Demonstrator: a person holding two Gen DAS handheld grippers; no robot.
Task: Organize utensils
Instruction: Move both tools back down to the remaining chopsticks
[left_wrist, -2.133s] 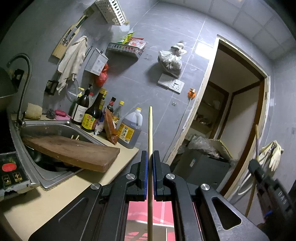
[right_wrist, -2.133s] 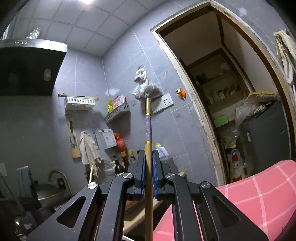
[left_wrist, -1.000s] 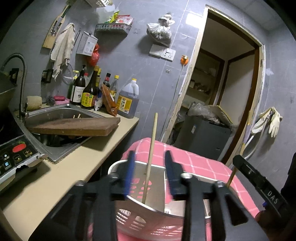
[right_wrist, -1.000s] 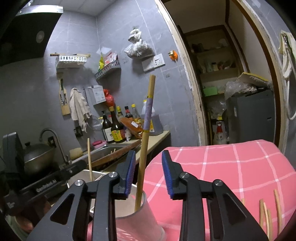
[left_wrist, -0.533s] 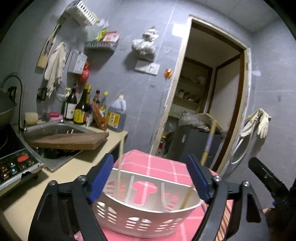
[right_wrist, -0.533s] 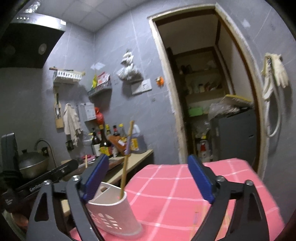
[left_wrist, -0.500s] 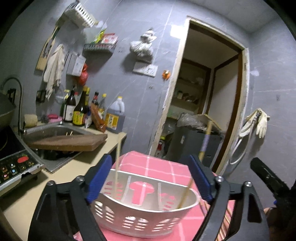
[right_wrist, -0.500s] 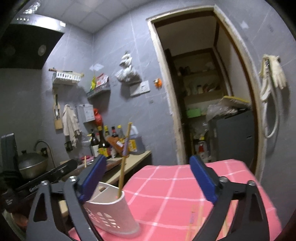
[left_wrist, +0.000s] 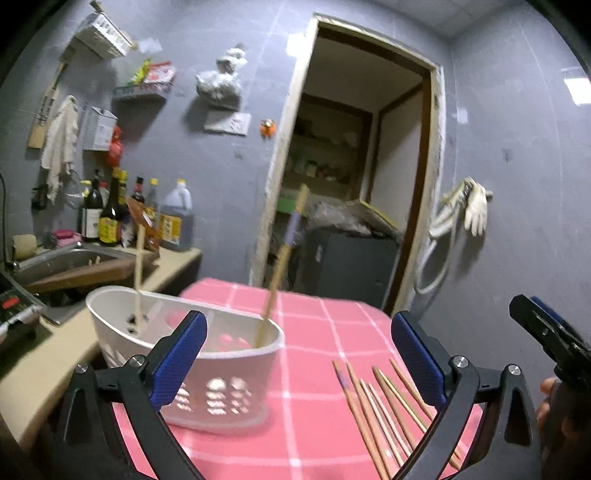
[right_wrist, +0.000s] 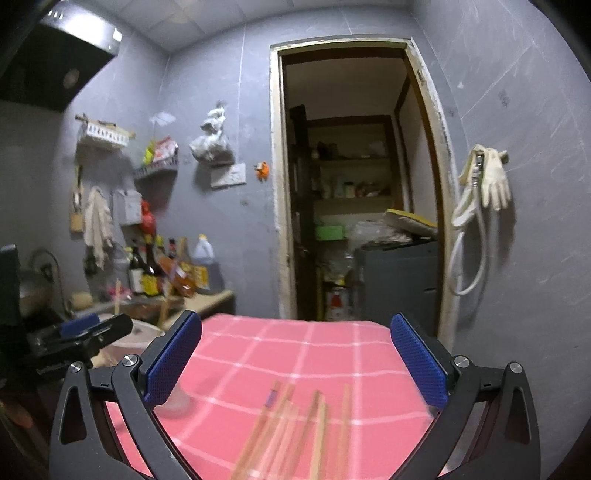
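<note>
The utensil holder (left_wrist: 192, 354) stood on the left part of the surface (left_wrist: 314, 332). Two chopsticks stood in the holder: one (left_wrist: 138, 266) at its left end, one (left_wrist: 282, 258) leaning at its right end. Right of the holder, a row of loose chopsticks (left_wrist: 384, 406) lay flat on the surface, apart from it. Behind and left of the holder ran the kitchen counter (left_wrist: 173, 258) with a sink (left_wrist: 66, 258) and bottles (left_wrist: 110, 218). Behind and right of the holder was a doorway (left_wrist: 351, 166).
</note>
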